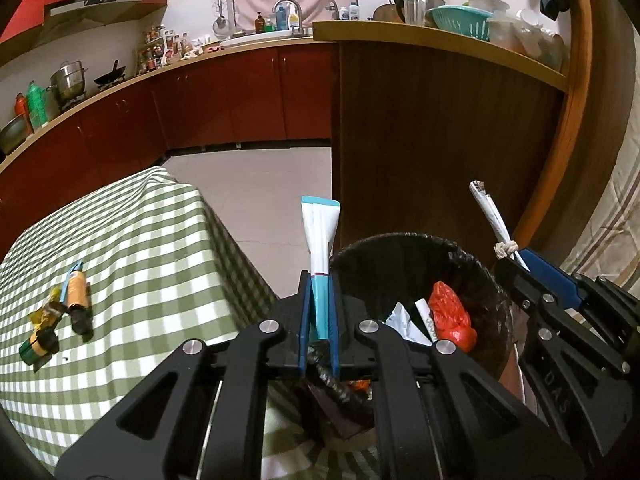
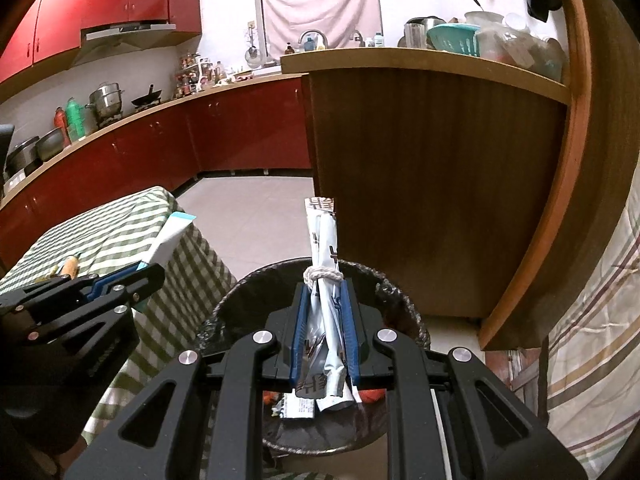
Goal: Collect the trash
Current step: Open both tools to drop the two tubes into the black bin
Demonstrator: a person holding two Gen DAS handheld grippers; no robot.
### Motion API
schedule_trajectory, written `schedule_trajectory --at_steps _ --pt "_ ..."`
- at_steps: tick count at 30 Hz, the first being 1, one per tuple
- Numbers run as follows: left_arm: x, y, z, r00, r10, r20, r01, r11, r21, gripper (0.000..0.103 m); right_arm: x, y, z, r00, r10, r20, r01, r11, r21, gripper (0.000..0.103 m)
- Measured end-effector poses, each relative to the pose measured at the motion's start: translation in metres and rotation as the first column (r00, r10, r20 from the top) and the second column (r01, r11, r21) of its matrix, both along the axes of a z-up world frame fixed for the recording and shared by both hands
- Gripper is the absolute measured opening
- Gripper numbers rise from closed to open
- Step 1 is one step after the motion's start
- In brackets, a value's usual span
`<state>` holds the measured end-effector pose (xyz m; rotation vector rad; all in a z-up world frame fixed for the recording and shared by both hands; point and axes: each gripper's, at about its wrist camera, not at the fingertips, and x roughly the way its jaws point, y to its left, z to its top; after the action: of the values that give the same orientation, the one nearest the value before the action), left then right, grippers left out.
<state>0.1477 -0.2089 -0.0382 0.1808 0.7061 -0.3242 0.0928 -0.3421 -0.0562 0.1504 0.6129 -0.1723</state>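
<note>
My left gripper (image 1: pixel 319 280) is shut on a white and teal tube (image 1: pixel 320 236), held upright beside the rim of the black-lined trash bin (image 1: pixel 496 292). My right gripper (image 2: pixel 325 288) is shut on a rolled white wrapper tied with string (image 2: pixel 325 248), held over the bin (image 2: pixel 248 292). The right gripper also shows in the left wrist view (image 1: pixel 520 264) at the bin's far side. The bin holds a red bag (image 1: pixel 450 314) and white paper scraps (image 1: pixel 404 320). More trash, an orange tube (image 1: pixel 78 292) and yellow and green wrappers (image 1: pixel 42 332), lies on the checked table (image 1: pixel 160 248).
A tall wooden counter (image 1: pixel 432 136) stands right behind the bin. Red kitchen cabinets (image 1: pixel 224 96) line the back wall. A striped curtain (image 2: pixel 592 340) hangs at the right. Grey floor tiles (image 1: pixel 256 188) lie between table and cabinets.
</note>
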Motion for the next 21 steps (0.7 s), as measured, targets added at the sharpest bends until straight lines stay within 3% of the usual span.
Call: schedule_trajectory --at_steps 3,5,6,9,21 --pt "0.005 -0.008 -0.004 1.000 -0.011 -0.005 0.011 1.000 0.010 0.013 0.002 -0.006 -0.003 1.000 -0.016 0.009 0.016 1.000 0.004 0.020" --pt "0.007 -0.010 -0.006 1.000 -0.013 -0.011 0.014 1.000 0.022 0.016 0.005 -0.010 -0.006 1.000 -0.021 0.003 0.021 1.000 0.015 0.035" --pt "0.008 -0.012 -0.008 1.000 -0.017 -0.019 0.018 1.000 0.024 0.018 0.005 -0.012 -0.007 1.000 -0.030 0.004 0.030 0.999 0.016 0.036" --pt "0.010 -0.013 -0.008 1.000 -0.011 -0.024 0.011 1.000 0.023 0.034 0.004 -0.015 -0.007 0.999 -0.041 0.008 0.040 0.999 0.020 0.037" --pt "0.006 0.000 -0.006 1.000 0.012 -0.027 -0.012 1.000 0.018 0.053 0.001 -0.014 0.002 0.999 -0.049 0.014 0.049 0.999 0.014 0.041"
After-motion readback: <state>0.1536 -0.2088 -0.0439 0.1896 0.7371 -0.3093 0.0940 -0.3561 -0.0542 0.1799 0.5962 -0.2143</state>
